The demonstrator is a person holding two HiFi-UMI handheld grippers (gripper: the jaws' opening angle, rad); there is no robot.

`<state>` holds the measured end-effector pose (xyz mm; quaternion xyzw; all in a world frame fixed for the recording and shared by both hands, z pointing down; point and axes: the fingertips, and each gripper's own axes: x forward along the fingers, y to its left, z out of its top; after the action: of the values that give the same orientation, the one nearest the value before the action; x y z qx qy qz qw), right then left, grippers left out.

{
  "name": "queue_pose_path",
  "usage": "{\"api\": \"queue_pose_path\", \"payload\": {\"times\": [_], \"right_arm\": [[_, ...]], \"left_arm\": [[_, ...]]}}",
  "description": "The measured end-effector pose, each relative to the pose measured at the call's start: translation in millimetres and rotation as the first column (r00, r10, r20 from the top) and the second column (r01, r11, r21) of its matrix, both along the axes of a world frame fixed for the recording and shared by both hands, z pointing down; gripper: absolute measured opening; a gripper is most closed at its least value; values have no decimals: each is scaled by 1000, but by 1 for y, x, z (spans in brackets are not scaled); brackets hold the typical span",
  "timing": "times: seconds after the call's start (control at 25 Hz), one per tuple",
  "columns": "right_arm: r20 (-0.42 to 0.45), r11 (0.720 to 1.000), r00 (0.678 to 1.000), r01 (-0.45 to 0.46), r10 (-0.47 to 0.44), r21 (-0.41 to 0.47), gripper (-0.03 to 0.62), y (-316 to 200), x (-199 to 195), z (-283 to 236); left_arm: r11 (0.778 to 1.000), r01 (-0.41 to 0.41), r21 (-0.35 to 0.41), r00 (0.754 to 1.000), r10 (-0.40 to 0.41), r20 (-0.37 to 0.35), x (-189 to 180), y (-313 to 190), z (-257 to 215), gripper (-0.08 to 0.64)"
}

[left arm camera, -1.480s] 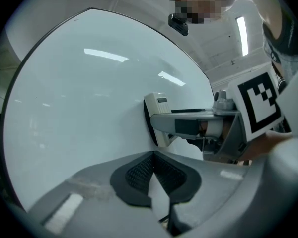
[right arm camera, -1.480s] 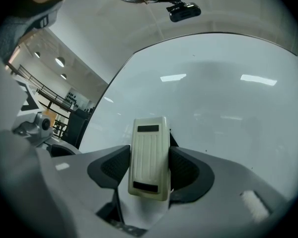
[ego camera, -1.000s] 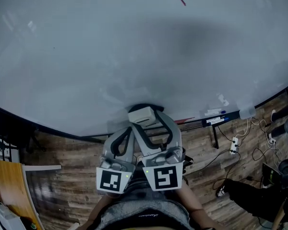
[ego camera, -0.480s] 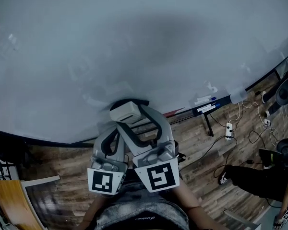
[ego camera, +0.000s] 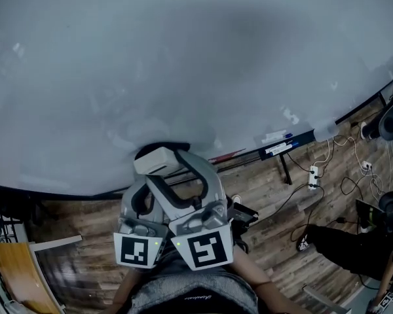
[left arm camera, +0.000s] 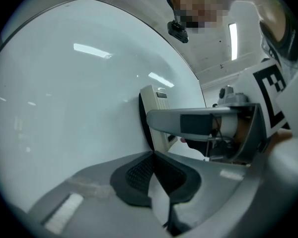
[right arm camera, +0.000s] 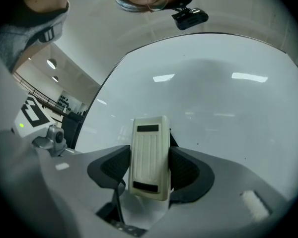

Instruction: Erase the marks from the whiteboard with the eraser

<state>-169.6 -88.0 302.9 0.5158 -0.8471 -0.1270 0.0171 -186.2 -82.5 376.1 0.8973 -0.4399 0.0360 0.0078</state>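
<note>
The big whiteboard (ego camera: 183, 57) fills most of the head view. Below the whiteboard is a wood floor (ego camera: 275, 201) with wires (ego camera: 311, 182) on it. A thin tray (ego camera: 285, 148) with pens sits along the whiteboard's bottom edge.

The right tool (right arm camera: 149, 170) is clamped on the eraser (right arm camera: 149, 157), one jaw on each long side. The eraser (ego camera: 158, 160) is low on the whiteboard, just above its bottom edge. In the left gripper view its dark soft side looks flat against the whiteboard. The left tool (left arm camera: 154, 155) is squeezed closed with nothing in it. It sits just beside the right tool, a little way off the whiteboard.

I see no clear marks near the eraser, only pale smears (ego camera: 128, 136) just left of it.

What could go wrong? The eraser is so near the bottom edge that a wipe going down could slide it off the whiteboard and bump the tray. Pushing too hard could twist the eraser in the jaws, so only one corner rubs and smears stay. The two tools are very close, so a wide wipe to the left could knock them together.
</note>
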Motion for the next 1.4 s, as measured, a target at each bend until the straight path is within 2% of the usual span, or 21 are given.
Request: {"api": "queue_pose_path", "payload": {"times": [0.24,0.56,1.04,1.4], "right_arm": [[-12,999,999,52,-52,-13,256,0,17,-3],[9,998,998,55,-55,-12,256,-1,59,-10],[45,999,999,28,-27,-17,256,-6,141,-9],[51,999,998,30,-29,-11,256,-7,212,-9]], "left_arm": [[999,33,-12,999,-33,6,17,-3,2,3],[998,59,-15,998,-59,10,50,-8,0,3],[999,45,2,999,-45,6,118,-10,-3,3],[997,74,20,997,-73,-5,174,-10,-7,3]]}}
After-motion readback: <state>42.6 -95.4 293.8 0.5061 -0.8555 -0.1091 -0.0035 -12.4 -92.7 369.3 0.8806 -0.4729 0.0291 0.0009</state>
